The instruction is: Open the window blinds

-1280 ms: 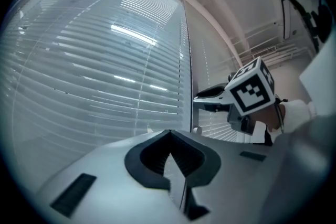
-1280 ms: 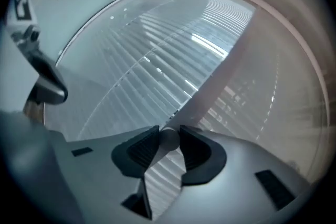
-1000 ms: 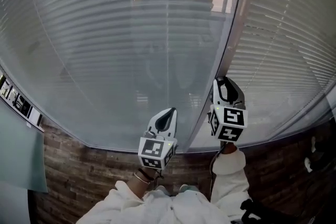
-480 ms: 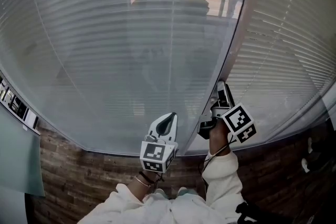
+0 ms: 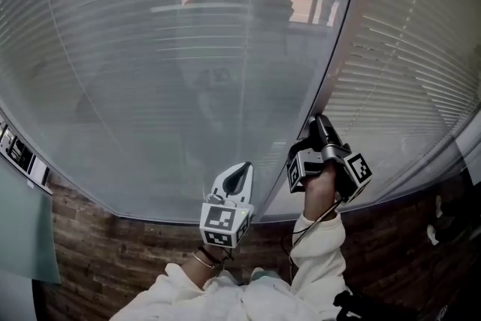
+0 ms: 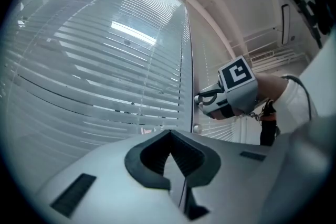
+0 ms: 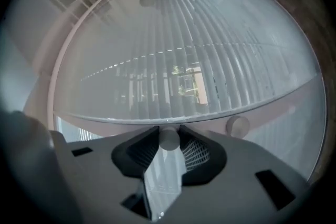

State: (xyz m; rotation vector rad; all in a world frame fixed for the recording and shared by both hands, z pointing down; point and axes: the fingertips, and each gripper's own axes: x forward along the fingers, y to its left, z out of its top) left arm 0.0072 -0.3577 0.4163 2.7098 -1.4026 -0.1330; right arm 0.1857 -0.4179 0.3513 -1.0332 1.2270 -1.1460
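Some opening was evident, no more. The window blinds point(image 5: 188, 49) hung fully lowered across the left pane. Slats near the top showed dark gaps with trees visible outside, while the lower slats looked nearly closed, pale and grey. The right gripper point(image 5: 322, 130) was clamped on a small round knob point(image 7: 169, 139) at the upright frame point(image 5: 342, 41) between the panes, its jaws pressed to either side of it. The left gripper point(image 5: 239, 175) hovered near the pane's lower edge, jaws together, holding nothing. Judgement: tilting was under way, and further turning of the knob was needed.
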